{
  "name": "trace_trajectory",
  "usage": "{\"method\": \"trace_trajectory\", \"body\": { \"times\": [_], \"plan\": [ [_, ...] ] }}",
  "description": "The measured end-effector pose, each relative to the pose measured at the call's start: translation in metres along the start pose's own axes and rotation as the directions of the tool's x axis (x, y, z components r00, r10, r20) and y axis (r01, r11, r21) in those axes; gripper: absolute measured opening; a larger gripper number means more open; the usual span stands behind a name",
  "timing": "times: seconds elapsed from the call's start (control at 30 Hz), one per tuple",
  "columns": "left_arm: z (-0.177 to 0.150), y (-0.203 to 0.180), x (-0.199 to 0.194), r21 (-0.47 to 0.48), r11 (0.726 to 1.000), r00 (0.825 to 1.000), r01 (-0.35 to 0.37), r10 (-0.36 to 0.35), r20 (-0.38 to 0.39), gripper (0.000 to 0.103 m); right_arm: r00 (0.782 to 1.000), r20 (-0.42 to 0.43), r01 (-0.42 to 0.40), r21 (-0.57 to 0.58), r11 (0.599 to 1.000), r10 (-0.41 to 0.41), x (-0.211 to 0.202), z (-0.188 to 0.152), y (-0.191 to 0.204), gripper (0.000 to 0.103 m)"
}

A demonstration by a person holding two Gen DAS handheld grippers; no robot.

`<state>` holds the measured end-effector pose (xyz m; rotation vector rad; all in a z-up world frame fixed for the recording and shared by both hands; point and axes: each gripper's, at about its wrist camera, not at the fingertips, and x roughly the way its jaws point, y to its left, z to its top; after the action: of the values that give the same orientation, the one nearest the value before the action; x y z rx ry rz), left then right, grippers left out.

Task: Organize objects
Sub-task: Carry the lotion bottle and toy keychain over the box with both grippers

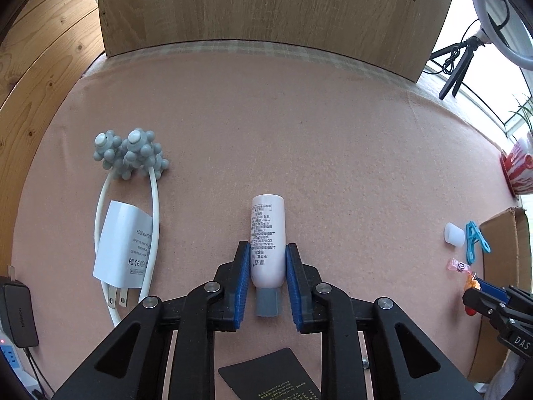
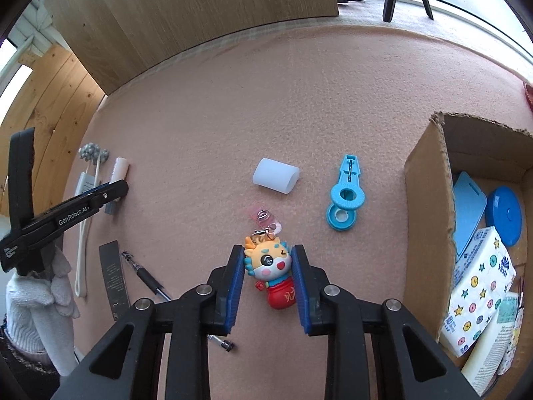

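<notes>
My left gripper is shut on a white tube with a grey cap that lies on the pink felt table, cap toward me. My right gripper is shut on a dragon keychain with a red base; its ring and pink tag lie ahead on the felt. The left gripper and tube also show at the left of the right wrist view. The right gripper's tip shows at the right edge of the left wrist view.
A grey knobbed massager, a white power adapter and a black card lie near the left gripper. A white cap, a blue clip and a pen lie near the right. A cardboard box holds tissues and blue items.
</notes>
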<state>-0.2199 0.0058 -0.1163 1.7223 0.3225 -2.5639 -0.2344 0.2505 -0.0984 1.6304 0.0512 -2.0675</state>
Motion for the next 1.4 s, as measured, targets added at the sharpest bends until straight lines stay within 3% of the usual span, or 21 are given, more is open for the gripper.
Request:
{"method": "trace_trajectory", "body": {
  "times": [0.17, 0.33, 0.7, 1.1, 1.4],
  "plan": [
    [-0.009, 0.001, -0.019, -0.037, 0.996, 0.997, 0.081, -0.081, 0.017, 0.022, 0.998, 0.031, -0.05, 0.036, 0.998, 0.049, -0.018, -0.011, -0.005, 0.025],
    [-0.016, -0.015, -0.043, -0.007, 0.993, 0.992, 0.119, -0.119, 0.049, 0.022, 0.993, 0.083, -0.093, 0.064, 0.994, 0.088, -0.045, -0.019, -0.011, 0.025],
    [-0.018, -0.096, -0.073, 0.123, 0.97, 0.972, 0.211, -0.222, 0.077, 0.022, 0.975, 0.209, -0.099, 0.109, 0.989, 0.074, -0.117, -0.046, -0.043, 0.025],
    [-0.027, -0.223, -0.084, 0.32, 0.9, 0.945, 0.298, -0.325, 0.033, 0.022, 0.954, 0.29, 0.02, 0.203, 0.979, -0.08, -0.168, -0.083, -0.11, 0.025],
    [-0.04, -0.304, -0.069, 0.423, 0.841, 0.934, 0.337, -0.355, -0.038, 0.022, 0.957, 0.267, 0.036, 0.271, 0.962, -0.111, -0.168, -0.107, -0.146, 0.025]
  ]
}}
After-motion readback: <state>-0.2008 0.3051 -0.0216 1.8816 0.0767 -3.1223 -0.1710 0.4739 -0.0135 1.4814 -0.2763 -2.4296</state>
